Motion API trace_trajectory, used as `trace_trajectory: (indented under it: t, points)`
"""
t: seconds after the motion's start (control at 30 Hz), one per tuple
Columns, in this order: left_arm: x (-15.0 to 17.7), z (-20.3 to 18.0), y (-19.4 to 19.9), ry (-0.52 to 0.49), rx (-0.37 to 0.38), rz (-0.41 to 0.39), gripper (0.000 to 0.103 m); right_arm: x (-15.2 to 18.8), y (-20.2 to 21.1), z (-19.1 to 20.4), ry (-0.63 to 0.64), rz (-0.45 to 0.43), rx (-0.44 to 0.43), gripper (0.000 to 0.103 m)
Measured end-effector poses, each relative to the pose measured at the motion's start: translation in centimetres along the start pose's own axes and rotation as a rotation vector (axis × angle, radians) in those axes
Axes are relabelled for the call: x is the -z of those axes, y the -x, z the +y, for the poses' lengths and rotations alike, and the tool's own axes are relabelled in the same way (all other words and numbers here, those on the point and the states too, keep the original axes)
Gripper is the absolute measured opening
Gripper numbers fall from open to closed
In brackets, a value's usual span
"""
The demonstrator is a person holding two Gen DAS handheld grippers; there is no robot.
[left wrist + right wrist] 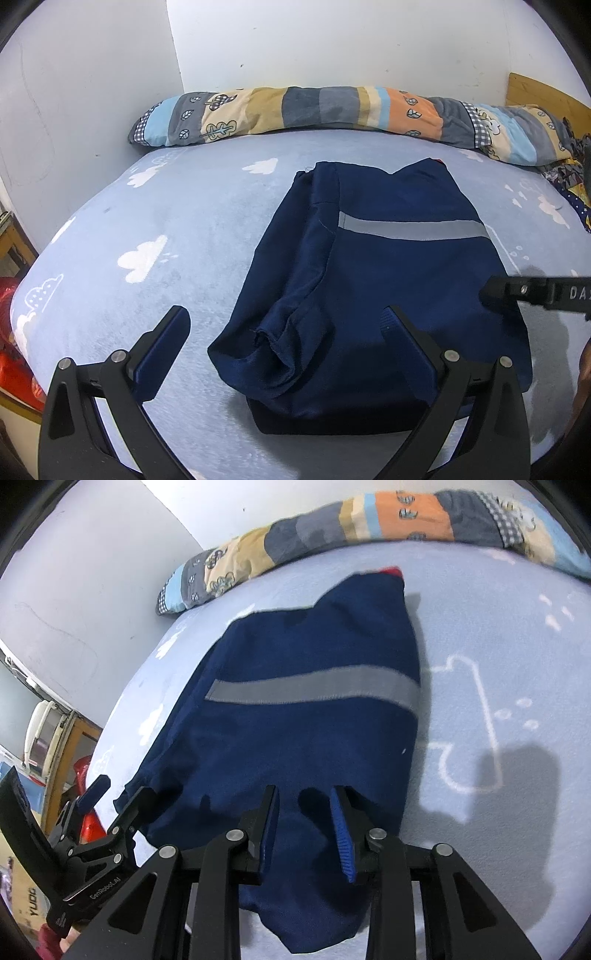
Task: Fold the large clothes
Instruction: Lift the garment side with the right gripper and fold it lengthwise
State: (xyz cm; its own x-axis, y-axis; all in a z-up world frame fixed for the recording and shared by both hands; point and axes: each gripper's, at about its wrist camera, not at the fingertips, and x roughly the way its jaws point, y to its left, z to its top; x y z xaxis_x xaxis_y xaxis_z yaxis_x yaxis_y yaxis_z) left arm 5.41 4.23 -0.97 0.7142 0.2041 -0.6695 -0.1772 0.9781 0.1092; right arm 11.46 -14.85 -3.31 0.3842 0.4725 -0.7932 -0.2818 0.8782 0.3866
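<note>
Lying in a folded bundle on the pale blue cloud-print bedsheet [155, 206] is a navy garment [369, 280] with a grey reflective stripe [413, 229] running across its upper panel. Its near left corner is bunching into a rumpled, raw-looking hem, while the far edge is showing a small sliver of red trim. The fabric is looking smooth and slightly shiny, doubled over itself along the near edge, where a darker layer is peeking out underneath.

The left gripper [288, 328] is hovering with its jaws spread wide, one finger over bare sheet and the other over the garment's near right part, gripping nothing. The right gripper [304, 805] is poised over the garment's near edge with its jaws partly apart; cloth is showing between the blue pads [341, 834], though they are probably not pinching it, as the view there is dark.

A patchwork quilt roll [332, 107] is lying along the white wall [332, 37] behind the bed.
</note>
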Motion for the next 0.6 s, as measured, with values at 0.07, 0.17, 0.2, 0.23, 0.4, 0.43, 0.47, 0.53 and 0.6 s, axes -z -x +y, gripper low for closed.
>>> trace_trajectory:
  t: [0.07,0.17,0.2,0.23,0.4,0.43,0.47,0.53,0.6]
  points:
    - [0.0,0.0,0.0,0.000,-0.002,0.000,0.103,-0.3,0.5,-0.1,0.009,-0.028,0.026,0.035]
    - [0.0,0.0,0.0,0.001,-0.001,0.001,0.103,-0.6,0.4,-0.5,0.006,-0.033,0.057,0.038]
    - [0.0,0.1,0.0,0.002,-0.002,0.000,0.103,-0.7,0.1,-0.6,0.010,-0.027,0.064,0.038]
    - [0.0,0.1,0.0,0.003,-0.001,0.001,0.103,-0.7,-0.1,-0.6,0.017,-0.024,0.072,0.038]
    - [-1.7,1.2,-0.6,0.021,0.047,0.039,0.103,-1.5,0.2,0.1,0.056,-0.015,0.067,0.039]
    - [-2.8,1.8,-1.1,0.026,0.089,0.067,0.103,-2.0,0.7,0.0,0.053,-0.029,0.059,0.039]
    - [-3.5,2.2,-1.5,0.028,0.116,0.088,0.103,-2.6,1.1,-0.2,0.053,-0.041,0.063,0.039]
    - [-4.9,3.1,-2.8,0.026,0.167,0.144,0.103,-3.6,1.7,-0.9,0.041,-0.051,0.055,0.043]
    - [-6.3,4.9,-5.4,0.063,0.272,0.238,0.103,-4.3,1.8,-2.2,0.006,-0.038,0.017,0.050]
